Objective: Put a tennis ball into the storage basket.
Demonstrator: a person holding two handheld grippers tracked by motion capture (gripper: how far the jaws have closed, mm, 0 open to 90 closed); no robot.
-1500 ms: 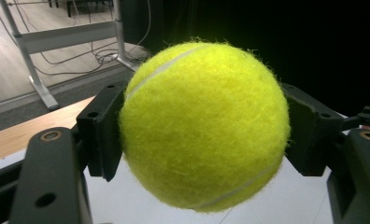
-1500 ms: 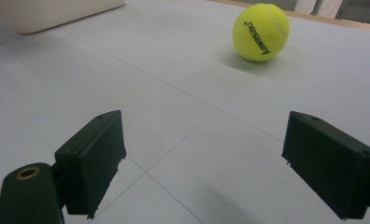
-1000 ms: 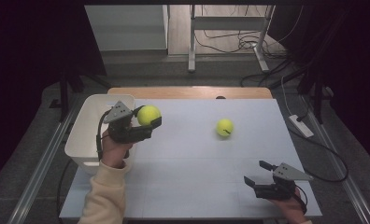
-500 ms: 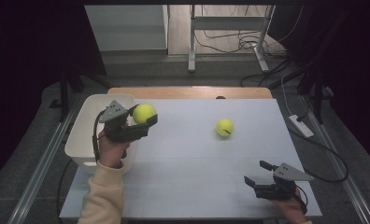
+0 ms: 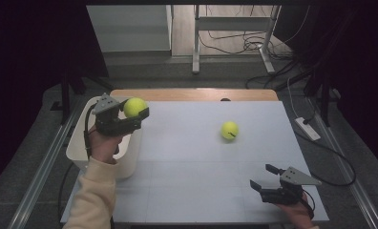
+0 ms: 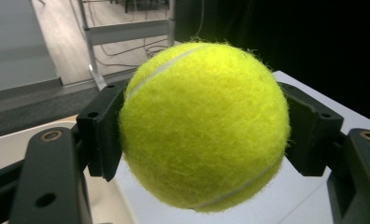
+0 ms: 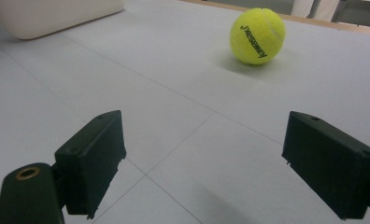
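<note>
My left gripper (image 5: 137, 110) is shut on a yellow tennis ball (image 5: 134, 106), held in the air over the right rim of the white bin (image 5: 77, 143). In the left gripper view the ball (image 6: 204, 93) sits squeezed between both black jaws. A second tennis ball (image 5: 229, 130) lies on the white table (image 5: 192, 167), right of centre. My right gripper (image 5: 261, 175) rests low at the table's front right corner, open with nothing between its jaws. In the right gripper view this second ball (image 7: 258, 35) lies well ahead of the right gripper (image 7: 211, 163).
The bin stands at the table's left edge and its corner (image 7: 57, 16) shows far off in the right gripper view. A wooden strip (image 5: 192, 94) runs along the table's far edge. Cables (image 5: 320, 143) lie on the floor to the right, and a metal frame (image 5: 196, 43) stands behind.
My left gripper has carried the held ball left and a little up, from over the table to over the bin's rim. The right gripper and the loose ball have stayed put.
</note>
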